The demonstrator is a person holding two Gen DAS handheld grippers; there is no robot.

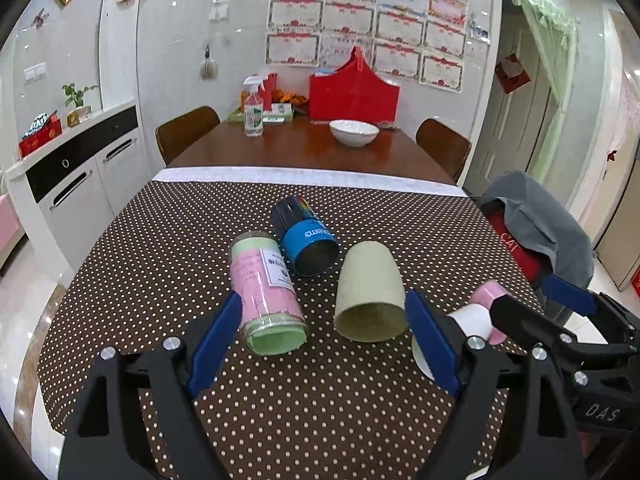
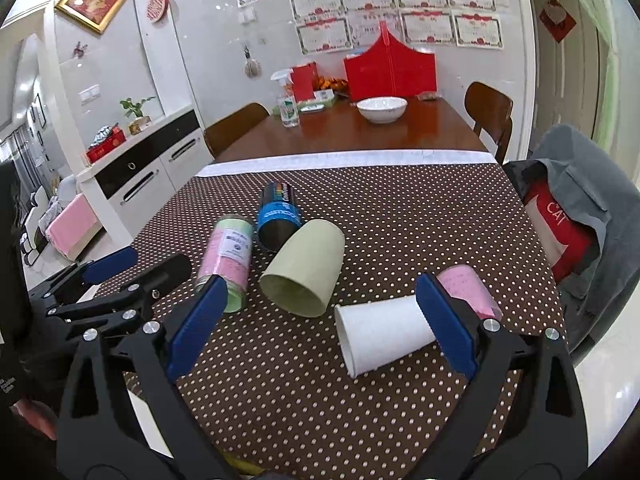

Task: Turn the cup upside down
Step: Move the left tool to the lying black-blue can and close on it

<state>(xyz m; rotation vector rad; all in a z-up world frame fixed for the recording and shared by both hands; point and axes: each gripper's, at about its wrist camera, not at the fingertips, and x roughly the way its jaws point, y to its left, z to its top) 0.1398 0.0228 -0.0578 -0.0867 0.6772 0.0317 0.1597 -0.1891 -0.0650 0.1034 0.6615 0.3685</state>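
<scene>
We note both tongs, left (image 1: 324, 340) and right (image 2: 322, 322), spread wide and empty above the table (image 2: 400, 208). The white cup (image 2: 380, 338) lies on its side between our right tongs' fingers, mouth toward 8 o'clock, with the green cup (image 2: 308, 266) just beside it at 10 o'clock.

Bright, even indoor light, glare spots on glossy wall tiles, heavy fisheye curvature, dark corners.

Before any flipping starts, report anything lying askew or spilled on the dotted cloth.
All five containers lie on their sides: pink-and-green jar, blue can, green cup, white paper cup and pink cup. None stands upright. Nothing looks spilled. Both tongs are open and hold nothing.
</scene>
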